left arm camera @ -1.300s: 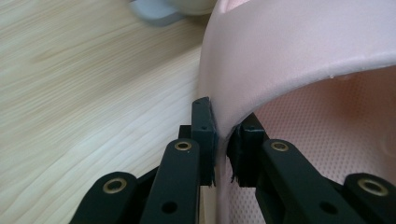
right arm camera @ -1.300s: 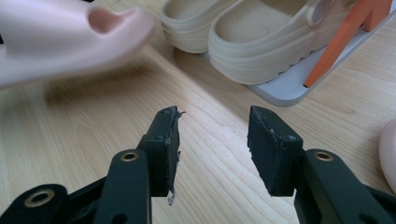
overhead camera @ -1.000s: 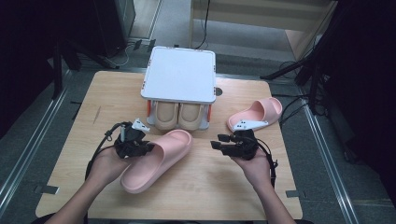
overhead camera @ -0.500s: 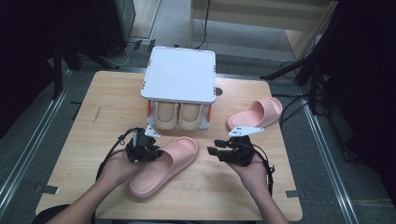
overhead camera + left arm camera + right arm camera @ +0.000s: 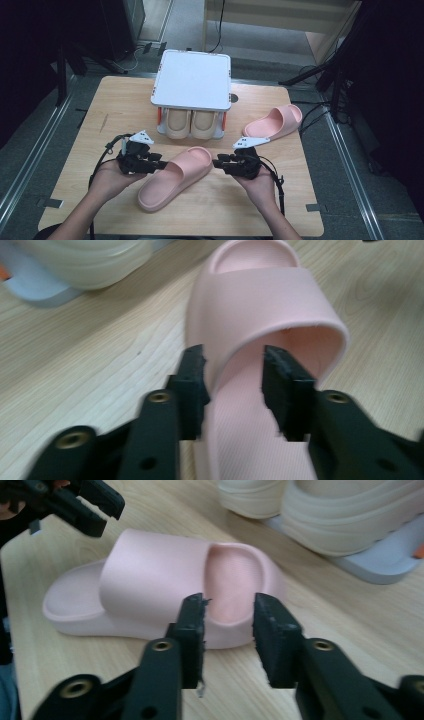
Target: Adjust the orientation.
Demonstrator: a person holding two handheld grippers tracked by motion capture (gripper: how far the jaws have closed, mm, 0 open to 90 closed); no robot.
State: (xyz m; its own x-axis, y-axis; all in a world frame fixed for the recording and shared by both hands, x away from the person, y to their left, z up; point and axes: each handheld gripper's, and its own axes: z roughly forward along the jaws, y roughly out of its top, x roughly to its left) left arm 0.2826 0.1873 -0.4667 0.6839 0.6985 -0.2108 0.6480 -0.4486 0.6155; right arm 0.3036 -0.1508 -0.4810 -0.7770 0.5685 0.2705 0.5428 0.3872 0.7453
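left claw (image 5: pixel 232 385) spread, straddling the strap edge of the pink slipper (image 5: pixel 176 176) lying mid-desk; right claw (image 5: pixel 227 630) spread at its toe. pinch the strap squarely before lifting.

High view: camera is sitting above the person's side, looking forward and down, taking in the whole table (image 5: pixel 125 100), with floor showing around the edges of the frame.

Left gripper view: camera is riding low and close, looking along the left hand-held gripper (image 5: pixel 234 385) over the heel end of the pink slipper (image 5: pixel 265 300), which is running up centre frame.

Right gripper view: camera is also sitting very near the tabletop, facing the same pink slipper (image 5: pixel 150 590) from its toe end, across the right hand-held gripper (image 5: pixel 229 630).

All three views are sharing this slipper; in the right gripper view the other hand-held gripper is showing upper left.
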